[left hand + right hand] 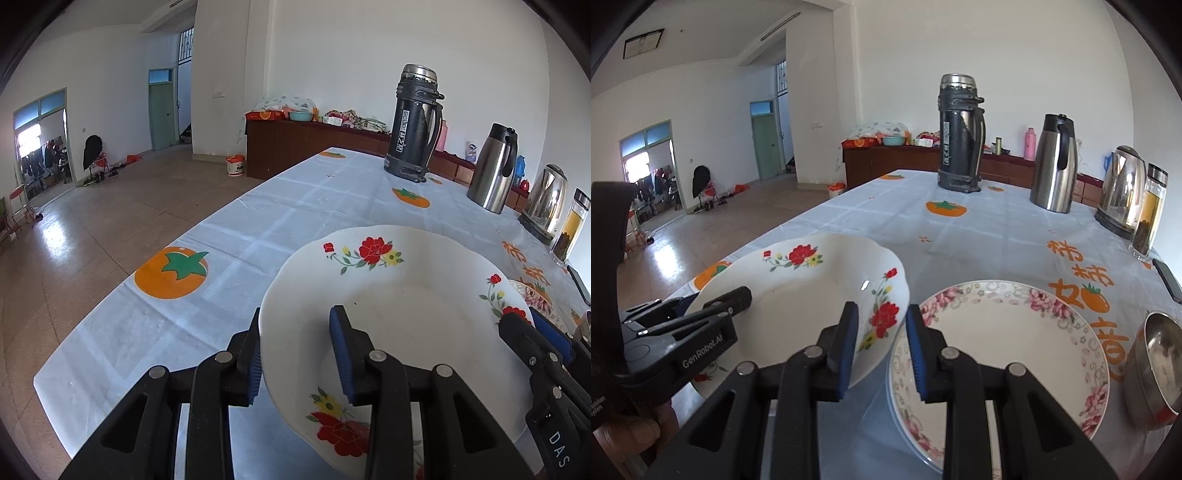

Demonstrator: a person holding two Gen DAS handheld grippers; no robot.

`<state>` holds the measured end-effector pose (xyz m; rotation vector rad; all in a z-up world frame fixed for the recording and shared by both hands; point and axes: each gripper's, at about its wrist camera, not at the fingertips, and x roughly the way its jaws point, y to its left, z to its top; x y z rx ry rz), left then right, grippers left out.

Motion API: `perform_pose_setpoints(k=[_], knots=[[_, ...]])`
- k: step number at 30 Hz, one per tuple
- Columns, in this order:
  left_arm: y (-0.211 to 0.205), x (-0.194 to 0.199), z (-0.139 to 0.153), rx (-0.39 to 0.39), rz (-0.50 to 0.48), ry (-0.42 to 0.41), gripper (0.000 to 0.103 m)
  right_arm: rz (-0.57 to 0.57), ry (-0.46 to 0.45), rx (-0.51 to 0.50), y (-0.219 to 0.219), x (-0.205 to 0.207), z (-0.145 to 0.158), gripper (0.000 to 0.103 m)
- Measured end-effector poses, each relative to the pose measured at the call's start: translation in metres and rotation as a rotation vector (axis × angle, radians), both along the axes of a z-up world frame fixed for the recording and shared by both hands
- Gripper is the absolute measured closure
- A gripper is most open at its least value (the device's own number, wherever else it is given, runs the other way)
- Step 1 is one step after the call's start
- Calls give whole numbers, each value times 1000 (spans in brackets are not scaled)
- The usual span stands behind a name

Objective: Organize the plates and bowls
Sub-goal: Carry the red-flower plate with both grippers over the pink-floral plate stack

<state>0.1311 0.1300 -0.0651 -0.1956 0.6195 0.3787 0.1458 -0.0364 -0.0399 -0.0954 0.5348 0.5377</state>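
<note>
Flask (413, 122) at 1 o'clock reads "soup"; left gripper (713, 314) reads "GenRobot.AI". Both grippers, L (299, 354) & R (881, 350), angled down, clamp red-flower plate (388, 295) rim.

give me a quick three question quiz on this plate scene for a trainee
1. True or false: only the left claw grips the red-flower plate.
2. In the right wrist view, what lies on the table just right of that plate? A) a pink-flower plate B) a phone C) a black flask
3. Short answer: what is the bowl to the right of the pink-flower plate made of?

Key:
1. False. The right claw grips the opposite rim, so both hold it.
2. A
3. Metal
</note>
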Motion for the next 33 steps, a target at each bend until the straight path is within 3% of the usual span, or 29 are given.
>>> perform_pose_setpoints(k=[33], knots=[[-63,21,10,25,-125,-71,66,-168,-85,-25,-61,-2,6,76]])
